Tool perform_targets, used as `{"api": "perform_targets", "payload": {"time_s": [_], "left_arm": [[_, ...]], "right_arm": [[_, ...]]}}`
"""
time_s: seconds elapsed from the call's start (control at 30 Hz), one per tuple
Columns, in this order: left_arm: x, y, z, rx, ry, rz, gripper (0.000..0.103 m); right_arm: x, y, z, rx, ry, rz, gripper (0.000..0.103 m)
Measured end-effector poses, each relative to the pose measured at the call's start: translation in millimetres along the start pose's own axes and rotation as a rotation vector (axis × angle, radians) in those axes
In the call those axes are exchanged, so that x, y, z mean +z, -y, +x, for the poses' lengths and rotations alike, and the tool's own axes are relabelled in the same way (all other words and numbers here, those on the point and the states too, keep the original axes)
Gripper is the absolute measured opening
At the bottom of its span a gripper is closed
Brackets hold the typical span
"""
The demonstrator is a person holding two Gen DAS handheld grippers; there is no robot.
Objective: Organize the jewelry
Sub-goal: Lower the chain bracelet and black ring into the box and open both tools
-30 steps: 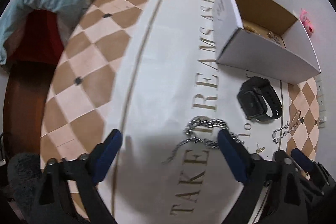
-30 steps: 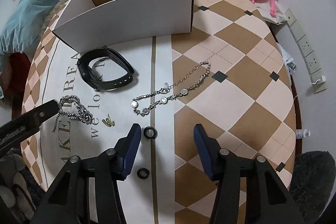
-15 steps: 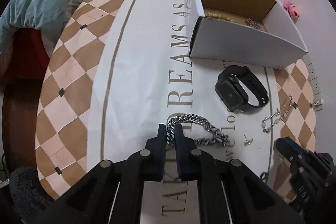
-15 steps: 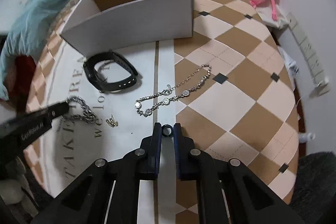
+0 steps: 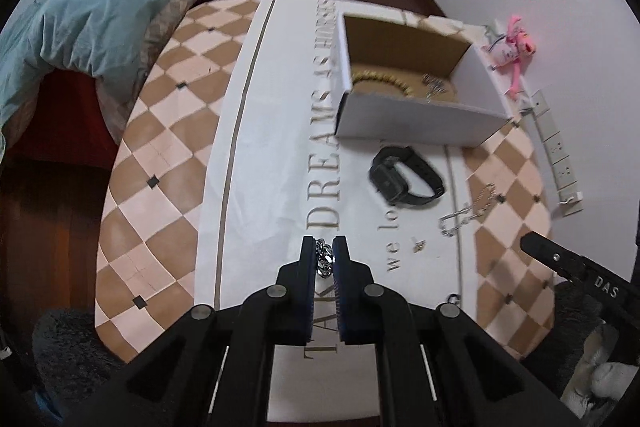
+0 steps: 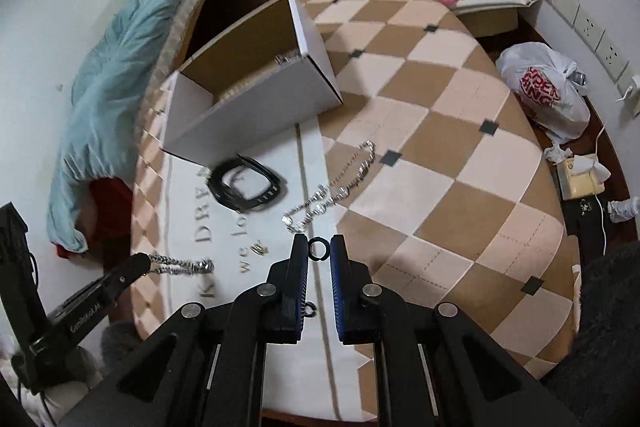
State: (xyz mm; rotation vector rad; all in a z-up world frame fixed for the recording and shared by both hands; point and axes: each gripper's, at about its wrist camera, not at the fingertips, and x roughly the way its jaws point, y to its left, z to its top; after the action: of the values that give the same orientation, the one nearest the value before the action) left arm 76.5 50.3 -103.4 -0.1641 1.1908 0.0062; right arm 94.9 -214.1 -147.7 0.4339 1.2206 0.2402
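Checkered rug (image 6: 460, 155), one box (image 6: 248, 107), two chains (image 6: 332, 191)

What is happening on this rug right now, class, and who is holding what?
A person is tidying jewelry with two handheld grippers. The left gripper is shut on a chunky silver chain, and the right gripper is shut on a small black ring. The open white box already holds a beaded bracelet. A black watch, a thin silver chain and another black ring lie on the rug.
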Motion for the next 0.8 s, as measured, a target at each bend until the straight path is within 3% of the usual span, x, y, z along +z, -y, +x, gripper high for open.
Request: {"api": "perform_targets", "payload": {"time_s": [0.2,0.43,0.6,0.8], "left_arm": [[29.2,8.2,-31.6,-0.058,0.057,0.012,0.006],[92.3,31.5,-48.9,-0.169,0.091,0.049,0.006],[138.0,49.7,-27.8,-0.166,0.073,0.101,0.006],[169.5,50.8,15.9,-0.174,-0.012,0.094,0.006]], "right_arm": [[28.9,-29.0,-23.2,0.019,0.042,-0.078,0.012],[90.5,-68.3,-25.5,-0.008,0.093,-0.196,0.012],[131.0,-81.5,0.9,-0.038,0.051,-0.238,0.012],[156.4,-78.4,40.7,-0.073,-0.035,-0.255,0.012]]}}
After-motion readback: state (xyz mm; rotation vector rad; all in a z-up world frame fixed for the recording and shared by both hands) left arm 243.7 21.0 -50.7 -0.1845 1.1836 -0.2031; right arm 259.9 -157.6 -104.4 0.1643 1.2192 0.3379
